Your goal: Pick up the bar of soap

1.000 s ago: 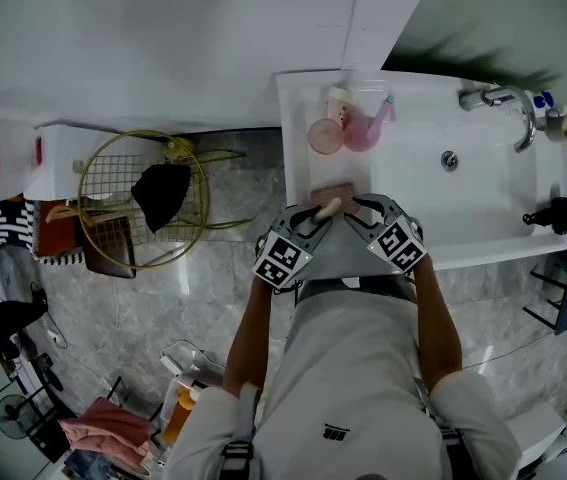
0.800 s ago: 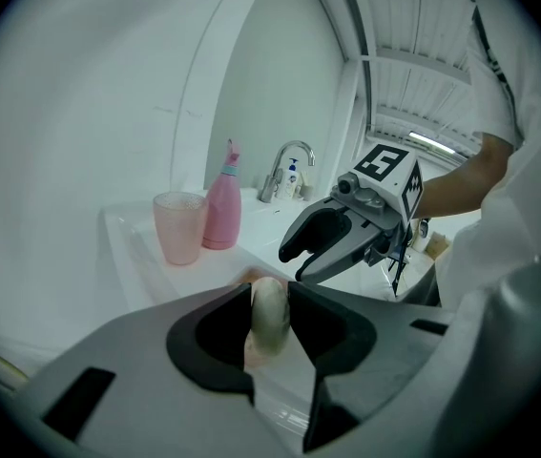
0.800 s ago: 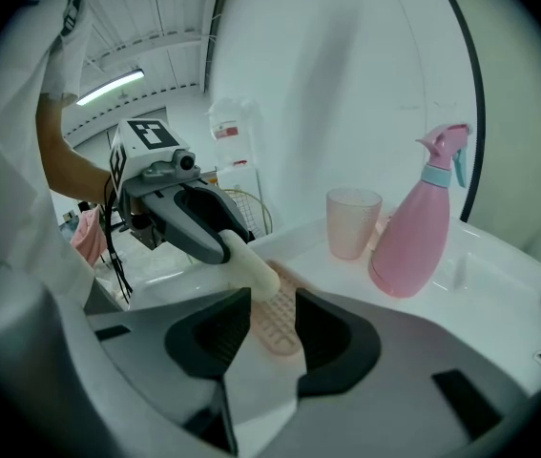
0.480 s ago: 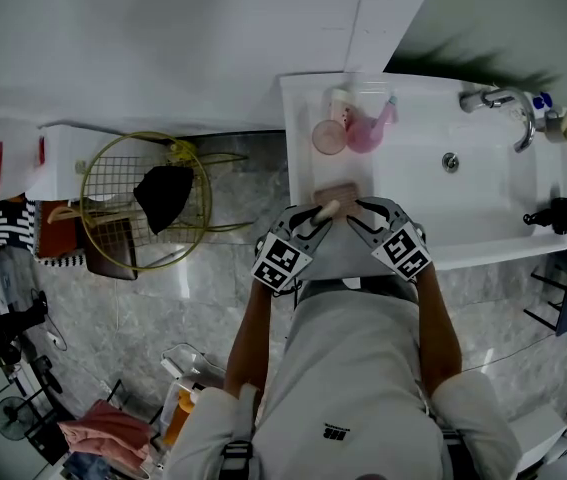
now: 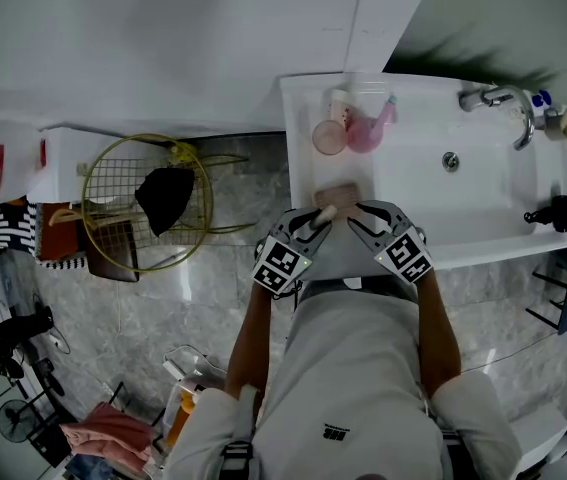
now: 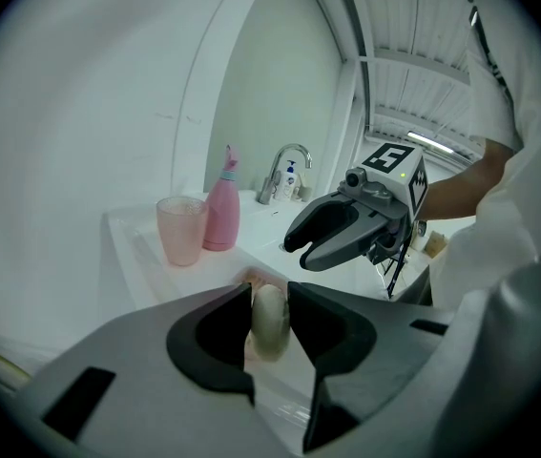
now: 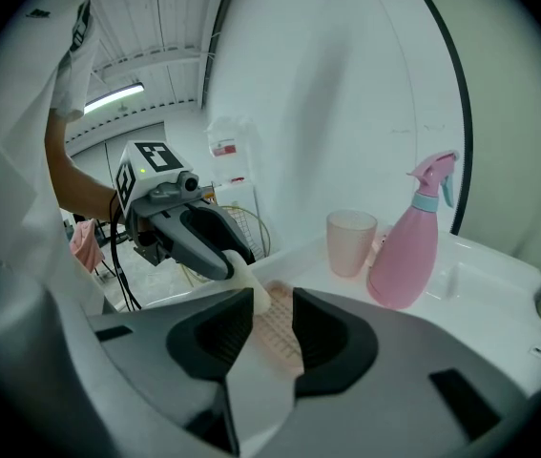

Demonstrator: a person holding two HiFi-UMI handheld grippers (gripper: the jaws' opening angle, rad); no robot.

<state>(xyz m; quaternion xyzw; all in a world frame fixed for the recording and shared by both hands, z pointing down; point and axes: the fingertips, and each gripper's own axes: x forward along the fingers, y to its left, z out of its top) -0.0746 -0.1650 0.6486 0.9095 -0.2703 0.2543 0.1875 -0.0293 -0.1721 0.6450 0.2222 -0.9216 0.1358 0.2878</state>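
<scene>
1. Head view: you are standing at the sink (image 5: pixel 493 250) and holding both grippers over its left ledge. The left gripper (image 5: pixel 319 217) is holding the soap (image 5: pixel 327 210) just in front of the dish (image 5: pixel 341 192). From here I cannot tell if the soap is touching the dish. The right gripper (image 5: pixel 359 211) is pointing at the same place from the other side.

2. Left gripper view: the jaws are standing narrow and pressing on both flat sides of the soap, which is standing on its edge between them. The cup (image 6: pixel 181 229) and the bottle (image 6: pixel 221 208) are standing well behind it on the ledge. The right gripper is hanging beside, with its jaws together.

3. Right gripper view: its jaws have just been closing and are now together, with nothing between them. Only the ribbed dish is showing behind the slit. The soap is sitting at the tip of the left gripper, over the near end of the dish.

4. My judgement: the grasp is made, and the lifting is the step in hand. For the next move you are needing an even squeeze and a straight rise away from the dish, because soap can slip. The right gripper should stay out of the way.
</scene>
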